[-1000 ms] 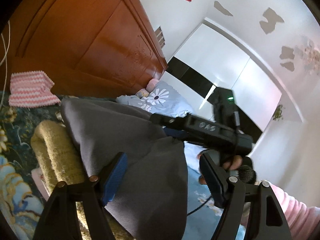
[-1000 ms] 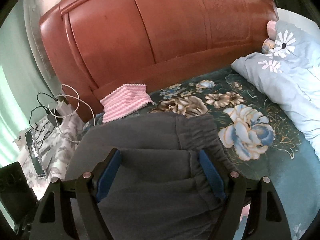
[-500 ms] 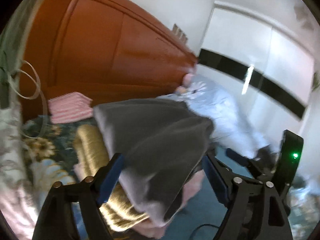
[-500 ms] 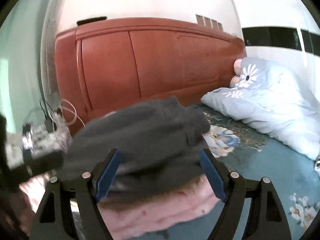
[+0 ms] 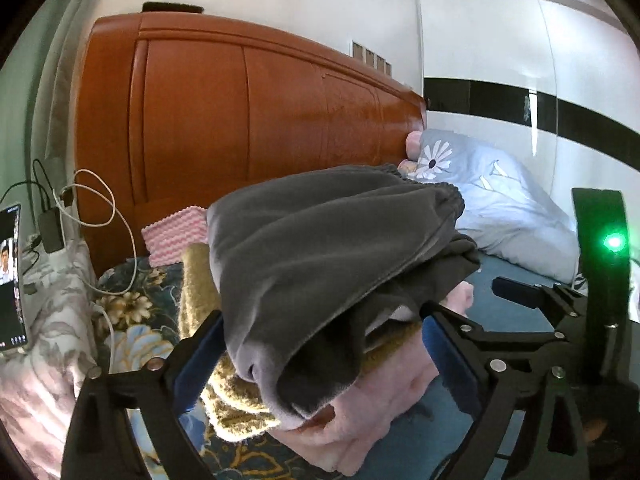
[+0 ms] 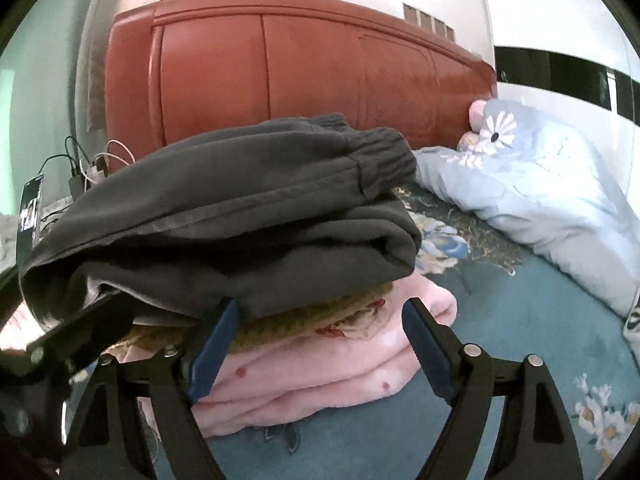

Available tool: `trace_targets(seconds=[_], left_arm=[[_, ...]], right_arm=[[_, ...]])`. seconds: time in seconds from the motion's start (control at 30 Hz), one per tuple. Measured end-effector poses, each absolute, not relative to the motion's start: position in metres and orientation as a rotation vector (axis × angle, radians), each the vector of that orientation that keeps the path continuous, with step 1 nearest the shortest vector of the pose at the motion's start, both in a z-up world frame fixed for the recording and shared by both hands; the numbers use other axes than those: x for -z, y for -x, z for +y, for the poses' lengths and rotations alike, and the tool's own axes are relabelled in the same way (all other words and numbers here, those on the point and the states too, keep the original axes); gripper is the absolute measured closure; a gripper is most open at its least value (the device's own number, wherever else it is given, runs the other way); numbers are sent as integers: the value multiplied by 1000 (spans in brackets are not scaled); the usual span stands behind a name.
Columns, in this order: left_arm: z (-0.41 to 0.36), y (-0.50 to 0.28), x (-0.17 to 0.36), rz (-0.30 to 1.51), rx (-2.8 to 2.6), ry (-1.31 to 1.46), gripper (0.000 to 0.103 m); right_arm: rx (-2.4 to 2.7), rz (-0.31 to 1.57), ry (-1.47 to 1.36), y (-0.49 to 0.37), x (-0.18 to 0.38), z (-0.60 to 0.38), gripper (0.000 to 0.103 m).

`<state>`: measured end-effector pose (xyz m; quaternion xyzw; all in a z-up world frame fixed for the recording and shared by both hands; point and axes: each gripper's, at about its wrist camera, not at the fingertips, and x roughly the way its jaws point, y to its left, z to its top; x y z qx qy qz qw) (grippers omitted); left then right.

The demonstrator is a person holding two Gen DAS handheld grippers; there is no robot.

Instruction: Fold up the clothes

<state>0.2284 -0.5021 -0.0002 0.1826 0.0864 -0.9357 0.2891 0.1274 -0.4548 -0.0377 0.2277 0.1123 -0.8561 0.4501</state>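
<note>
Folded dark grey sweatpants (image 5: 320, 248) lie on top of a stack on the bed, over a mustard knit (image 5: 232, 396) and a folded pink garment (image 5: 384, 412). The same stack shows in the right wrist view: grey sweatpants (image 6: 240, 216), mustard knit (image 6: 312, 316), pink garment (image 6: 320, 376). My left gripper (image 5: 320, 356) is open, its fingers on either side of the stack's near end. My right gripper (image 6: 320, 340) is open and empty, just in front of the stack's side. The right gripper's body (image 5: 560, 320) shows at the right of the left wrist view.
A wooden headboard (image 5: 240, 120) stands behind. A pale blue duvet with daisies (image 5: 500, 208) lies at the right. A pink zigzag cloth (image 5: 176, 236) sits by the headboard. Cables (image 5: 100, 216) and a phone (image 5: 10, 280) are at the left, on the floral bedsheet (image 6: 520, 360).
Both grippers have pulled back and dropped lower. The grey sweatpants, held up between the fingers before, now rest on the stack, and the pink garment below has come into view.
</note>
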Motion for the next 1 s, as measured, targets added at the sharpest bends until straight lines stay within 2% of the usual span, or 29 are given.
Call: trace_targets(seconds=[0.03,0.1,0.77,1.0], left_arm=[[-503,-230,0,241,2498,-477,3],[-504,-230,0,257,2501,-472,0],[-493,-226,7,227,2390,-533,0],[-505,-223,20,369,2349,-617,0]], right_arm=[[2122,278,-566,-128,37,-454,9],[2134,279,-572,-128,37,-453,9],[2166,285,-572,-131,26,-446,9],[2169,267,-576,-132,22,-443,9]])
